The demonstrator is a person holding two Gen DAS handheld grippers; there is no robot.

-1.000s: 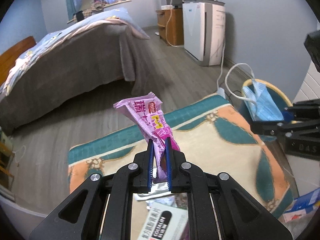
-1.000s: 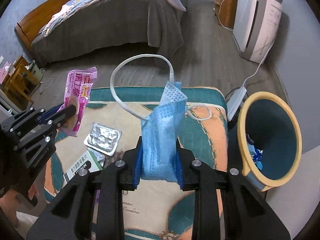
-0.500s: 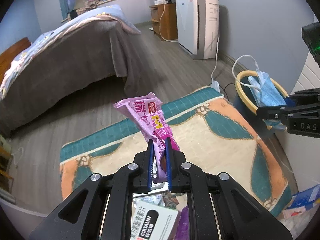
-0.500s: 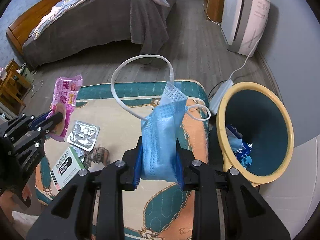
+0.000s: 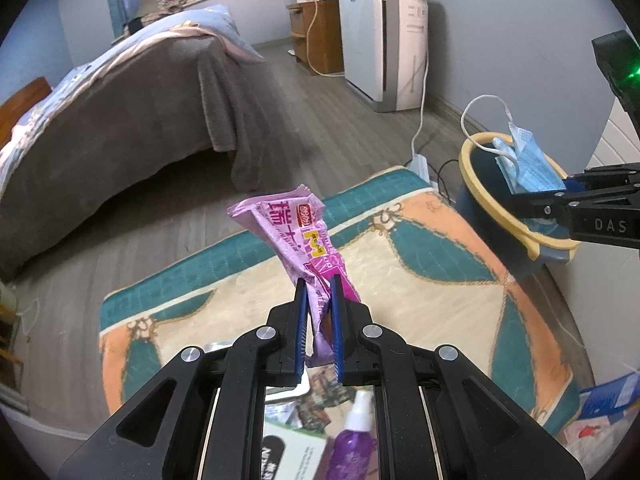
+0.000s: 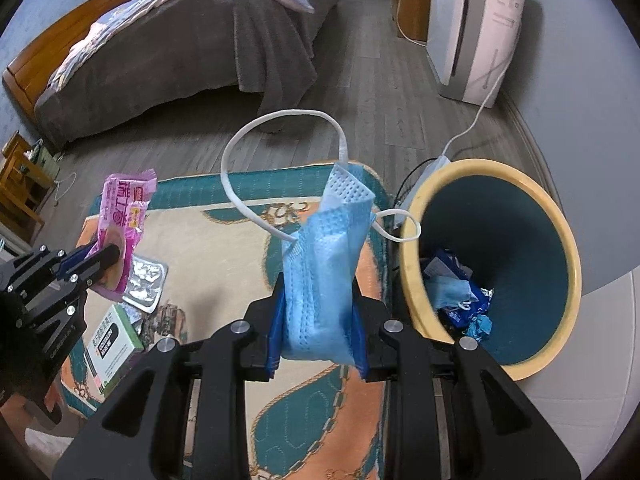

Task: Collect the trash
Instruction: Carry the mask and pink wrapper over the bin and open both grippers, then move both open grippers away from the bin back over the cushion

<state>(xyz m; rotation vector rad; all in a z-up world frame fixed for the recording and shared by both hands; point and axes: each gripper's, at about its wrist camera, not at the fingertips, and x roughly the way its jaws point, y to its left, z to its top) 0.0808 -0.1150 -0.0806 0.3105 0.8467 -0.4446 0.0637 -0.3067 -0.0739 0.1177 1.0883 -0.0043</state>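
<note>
My left gripper (image 5: 319,280) is shut on a pink snack wrapper (image 5: 296,236), which sticks up above the patterned rug (image 5: 420,264). The same wrapper (image 6: 124,220) shows at the left of the right wrist view. My right gripper (image 6: 316,280) is shut on a blue face mask (image 6: 324,264) with white ear loops, held just left of the bin's rim. The yellow-rimmed blue trash bin (image 6: 568,264) stands at the rug's right edge and holds crumpled blue trash. In the left wrist view the mask (image 5: 528,164) hangs over the bin (image 5: 480,184).
On the rug lie a foil blister pack (image 6: 146,280), a green and white medicine box (image 6: 112,340) and a purple bottle (image 5: 352,440). A bed (image 6: 180,48), a white air purifier (image 6: 476,28) and its cord (image 6: 480,120) stand beyond.
Both grippers have moved to the right toward the bin, each keeping its grip. The bin is now closer and larger in the right wrist view, and the mask hangs over its rim.
</note>
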